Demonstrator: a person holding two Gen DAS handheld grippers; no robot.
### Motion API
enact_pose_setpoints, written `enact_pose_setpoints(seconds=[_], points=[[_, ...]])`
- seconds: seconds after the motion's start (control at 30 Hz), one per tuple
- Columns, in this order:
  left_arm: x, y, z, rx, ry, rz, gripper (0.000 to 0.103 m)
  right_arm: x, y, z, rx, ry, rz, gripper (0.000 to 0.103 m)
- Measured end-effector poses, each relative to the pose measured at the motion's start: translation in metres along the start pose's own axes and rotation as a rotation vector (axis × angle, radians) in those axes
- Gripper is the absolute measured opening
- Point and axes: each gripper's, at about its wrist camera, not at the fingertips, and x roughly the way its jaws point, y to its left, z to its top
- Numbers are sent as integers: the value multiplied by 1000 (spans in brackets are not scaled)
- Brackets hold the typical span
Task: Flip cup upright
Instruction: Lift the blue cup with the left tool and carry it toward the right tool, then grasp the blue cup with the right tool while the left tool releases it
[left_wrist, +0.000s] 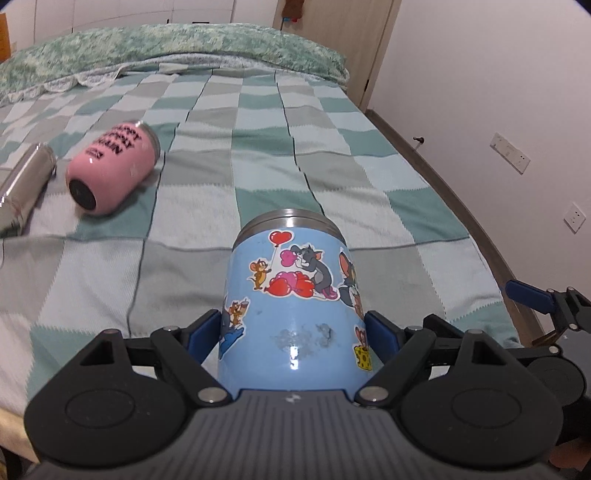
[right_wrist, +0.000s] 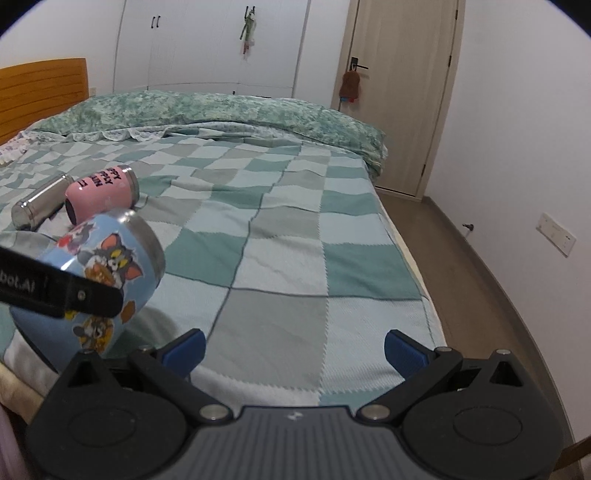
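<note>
Far left, steel cup (left_wrist: 24, 184): we see a bare metal cylinder lying on its side on the bed (left_wrist: 332, 177), just beside the pink one.

Pink cup (left_wrist: 112, 171): also on its side, dark base toward us, lettering upside down from where we look. We judge both are waiting their turn.

Blue cup (left_wrist: 295, 306): here's the action. The cartoon-stickered cup sits between the blue pads of the left gripper (left_wrist: 295, 328), its steel rim pointing away from us along the fingers. In the right wrist view it is tilted, rim up and to the right, and appears lifted off the checked blanket, though we can't be sure of the gap underneath.

Left gripper state: clamped on the blue cup's lower body, 1 pad on each side. We reckon the low hold near the base leaves the mouth free and gives room to swing the rim upward.

Stage: our read is mid-flip, the cup not yet standing.

Right gripper (right_wrist: 293, 349): jaws spread wide, nothing between them, hanging over the bed edge well apart from all 3 cups. It looks parked clear so the left has space.

Risk: the blanket is soft, so a set-down could wobble.
</note>
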Motion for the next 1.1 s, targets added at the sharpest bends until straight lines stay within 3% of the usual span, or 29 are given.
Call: enact_pose_setpoints(seconds=[0.43,0.5,0.6,0.7,1.1], points=[[13,-6,-14,16,-4,-25,86,1,-7,-16,9,39,-14,103],[7,-3,-14,27,-18,-49,101,0,-6,-16,9,35,-13,103],[-10,2,-11,47,-57,-96,103,-4,-1,-14,3,23,-12,103],[-25,9,-7,80,-84,-86,103,-10,4,-10,0,3,10,103],[-51,90,1,208,-169,-10,103,-21,42,20,80,-26,91,103]])
